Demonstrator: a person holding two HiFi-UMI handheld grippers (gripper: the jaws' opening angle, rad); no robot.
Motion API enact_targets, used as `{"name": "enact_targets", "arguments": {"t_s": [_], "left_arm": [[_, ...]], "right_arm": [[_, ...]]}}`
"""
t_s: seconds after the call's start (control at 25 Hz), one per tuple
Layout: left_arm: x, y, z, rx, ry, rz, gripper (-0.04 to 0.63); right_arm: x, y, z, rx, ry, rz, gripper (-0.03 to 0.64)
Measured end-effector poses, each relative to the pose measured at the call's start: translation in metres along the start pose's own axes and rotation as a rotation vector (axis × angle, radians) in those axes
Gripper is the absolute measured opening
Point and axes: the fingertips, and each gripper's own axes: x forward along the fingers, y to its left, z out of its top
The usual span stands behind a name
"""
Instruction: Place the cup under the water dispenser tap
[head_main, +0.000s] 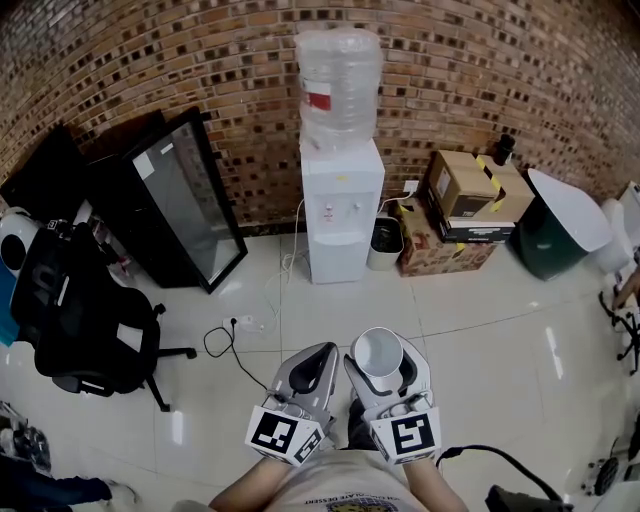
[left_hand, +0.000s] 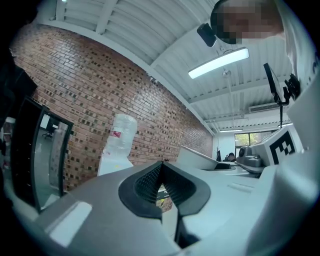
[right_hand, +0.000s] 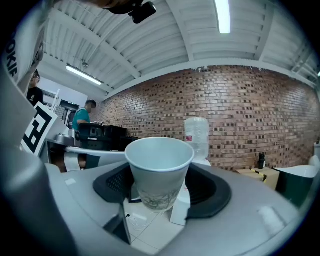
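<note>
An upright, empty white paper cup (head_main: 378, 351) (right_hand: 159, 170) sits between the black pads of my right gripper (head_main: 380, 362) (right_hand: 161, 187), which is shut on it. My left gripper (head_main: 318, 362) (left_hand: 161, 187) is beside it, shut with nothing between its pads. Both are held level near the bottom of the head view, well short of the white water dispenser (head_main: 341, 208) (right_hand: 196, 136) (left_hand: 116, 150) with a clear bottle on top, standing against the brick wall. Its taps (head_main: 340, 211) are on the front panel over a recess.
A black glass-door cabinet (head_main: 170, 205) leans left of the dispenser. A small bin (head_main: 385, 243) and cardboard boxes (head_main: 465, 205) stand to its right, then a green bin (head_main: 555, 225). A power strip with cable (head_main: 240, 325) lies on the tiled floor. A black office chair (head_main: 85, 320) is at left.
</note>
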Motion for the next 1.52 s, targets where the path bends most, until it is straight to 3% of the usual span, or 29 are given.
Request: {"name": "enact_targets", "arguments": {"t_s": [0.84, 1.52], "left_arm": [[0.127, 0.041, -0.013, -0.001, 0.049, 0.011, -0.008], [0.228, 0.072, -0.017, 0.012, 0.057, 0.093, -0.008]], "right_arm": [[0.094, -0.095, -0.009, 0.018, 0.024, 0.038, 0.322], [0.166, -0.172, -0.008, 0.022, 0.012, 0.128, 0.322]]}}
